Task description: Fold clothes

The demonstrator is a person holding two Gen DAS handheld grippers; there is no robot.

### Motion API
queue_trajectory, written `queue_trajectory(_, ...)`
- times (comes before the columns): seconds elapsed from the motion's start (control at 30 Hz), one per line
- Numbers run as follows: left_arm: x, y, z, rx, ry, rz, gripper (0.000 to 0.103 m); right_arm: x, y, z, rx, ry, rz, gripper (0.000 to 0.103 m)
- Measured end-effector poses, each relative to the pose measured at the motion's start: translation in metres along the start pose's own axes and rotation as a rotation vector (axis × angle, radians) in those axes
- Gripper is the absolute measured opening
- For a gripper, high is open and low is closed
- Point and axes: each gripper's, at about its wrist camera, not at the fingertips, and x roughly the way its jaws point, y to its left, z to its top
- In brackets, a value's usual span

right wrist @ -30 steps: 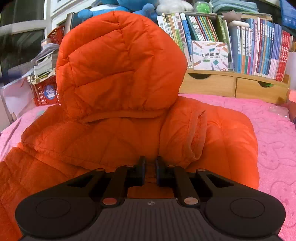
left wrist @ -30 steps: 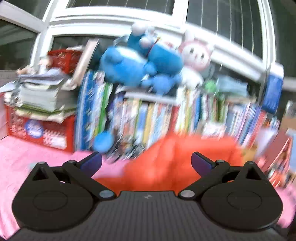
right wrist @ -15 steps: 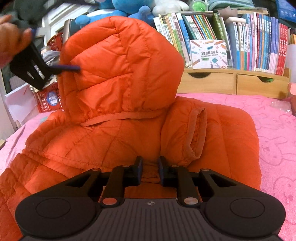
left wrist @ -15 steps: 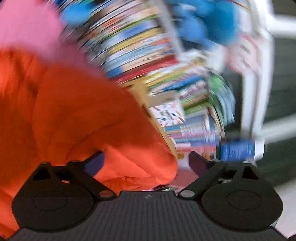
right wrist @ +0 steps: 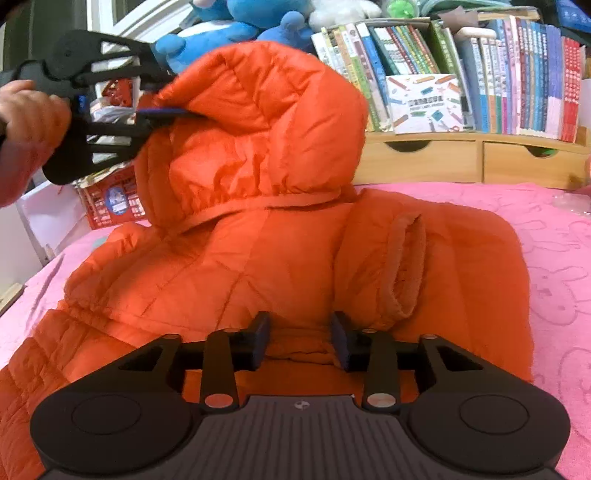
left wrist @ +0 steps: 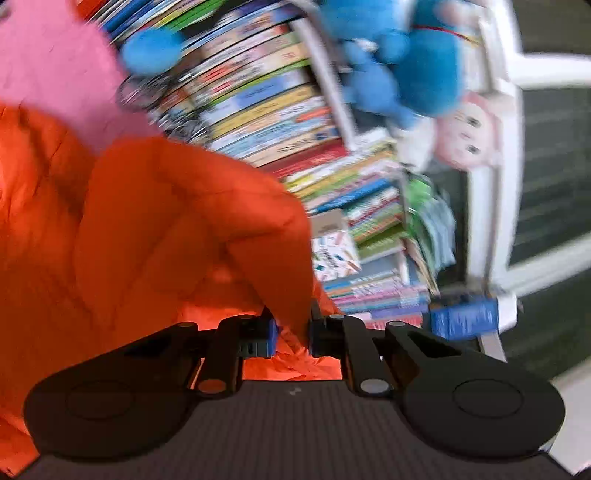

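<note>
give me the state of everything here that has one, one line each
left tool: shut on the hood, jaws just closed
right tool: open, jaws just opening, jacket hem between them, unpressed
hood: standing up, pinched at its left side
orange jacket: lying on the pink cover, sleeve folded in
wooden drawers: closed

A lived-in home room — a pink plush blanket with bunny patterns (right wrist: 554,266) as work surface, a wooden desktop shelf with drawers (right wrist: 461,158) crammed with colourful children's books (right wrist: 517,74), blue stuffed toys (right wrist: 258,14) on top.
</note>
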Motion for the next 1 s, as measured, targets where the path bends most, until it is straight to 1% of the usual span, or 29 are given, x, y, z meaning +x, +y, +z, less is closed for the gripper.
queue_trajectory(0.03,-0.006,-0.004,-0.004,0.066,-0.014,0.002,0.014,0.001,0.002,0.0,-0.009,0.003,0.005,0.05)
queue_trajectory(0.07,-0.01,-0.005,-0.008,0.109,-0.018,0.011,0.014,0.001,0.004,0.0,-0.021,0.004,0.004,0.053)
queue_trajectory(0.17,-0.021,-0.005,-0.022,0.228,-0.027,0.042,0.014,0.001,0.009,0.0,-0.048,0.0,-0.004,0.058)
queue_trajectory(0.27,-0.026,0.008,-0.034,0.244,-0.013,0.03,0.014,0.0,0.005,0.001,-0.03,-0.011,0.008,0.061)
queue_trajectory(0.33,-0.031,0.017,-0.038,0.239,-0.004,0.022,0.014,-0.005,0.001,0.002,-0.002,-0.037,0.03,0.062)
queue_trajectory(0.37,-0.033,0.02,-0.04,0.237,0.0,0.018,0.014,-0.01,-0.004,0.003,0.029,-0.065,0.067,0.066)
queue_trajectory(0.4,-0.033,0.022,-0.041,0.235,0.003,0.015,0.014,-0.016,-0.01,0.004,0.075,-0.098,0.133,0.069)
queue_trajectory(0.43,-0.033,0.025,-0.042,0.234,0.006,0.013,0.014,-0.022,-0.018,0.006,0.144,-0.123,0.223,0.076)
queue_trajectory(0.47,-0.033,0.026,-0.044,0.233,0.01,0.013,0.014,-0.027,-0.027,0.008,0.228,-0.141,0.323,0.088)
queue_trajectory(0.53,-0.033,0.029,-0.047,0.235,0.02,0.012,0.015,-0.031,-0.042,0.014,0.399,-0.155,0.502,0.103)
queue_trajectory(0.57,-0.033,0.03,-0.048,0.236,0.024,0.009,0.015,-0.03,-0.048,0.019,0.471,-0.159,0.569,0.103)
queue_trajectory(0.6,-0.034,0.031,-0.05,0.239,0.027,0.005,0.015,-0.028,-0.052,0.026,0.522,-0.163,0.617,0.103)
queue_trajectory(0.67,-0.035,0.032,-0.055,0.249,0.036,-0.001,0.015,-0.022,-0.055,0.04,0.584,-0.162,0.653,0.103)
queue_trajectory(0.73,-0.037,0.033,-0.06,0.26,0.046,-0.005,0.015,-0.012,-0.052,0.055,0.61,-0.137,0.635,0.103)
queue_trajectory(0.83,-0.037,0.035,-0.066,0.263,0.068,-0.013,0.015,0.015,-0.045,0.074,0.664,-0.074,0.585,0.103)
queue_trajectory(0.87,-0.038,0.036,-0.068,0.268,0.08,-0.016,0.015,0.027,-0.044,0.074,0.707,-0.036,0.581,0.1)
queue_trajectory(0.9,-0.039,0.037,-0.071,0.274,0.089,-0.017,0.015,0.039,-0.045,0.074,0.761,0.013,0.586,0.093)
queue_trajectory(0.97,-0.043,0.039,-0.075,0.284,0.102,-0.027,0.016,0.055,-0.045,0.067,0.86,0.084,0.597,0.037)
queue_trajectory(1.0,-0.046,0.041,-0.076,0.287,0.105,-0.037,0.016,0.058,-0.045,0.063,0.892,0.104,0.6,0.03)
